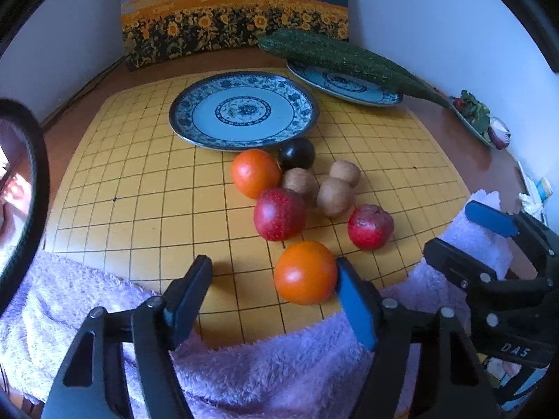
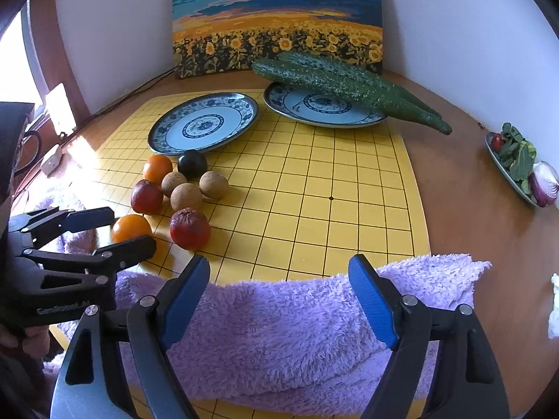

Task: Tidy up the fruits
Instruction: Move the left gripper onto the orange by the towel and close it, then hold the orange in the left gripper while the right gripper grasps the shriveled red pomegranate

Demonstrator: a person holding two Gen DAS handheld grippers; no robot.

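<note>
The left gripper (image 1: 274, 279), jaws apart, bracketed the near orange (image 1: 305, 272) at the mat's (image 1: 139, 188) front edge, one pad touching it; an off-centre closure could roll it into the red fruit (image 1: 370, 226). The right gripper (image 2: 279, 279) hung open, empty, above the purple towel (image 2: 279, 331). Fisheye distortion obscured the orange's far side.

Daylight came from the left, blowing out the window (image 2: 14, 70) and glaring off the table (image 2: 82, 155). Fruit shadows were soft; fisheye bent the edges, with dark vignetted corners
</note>
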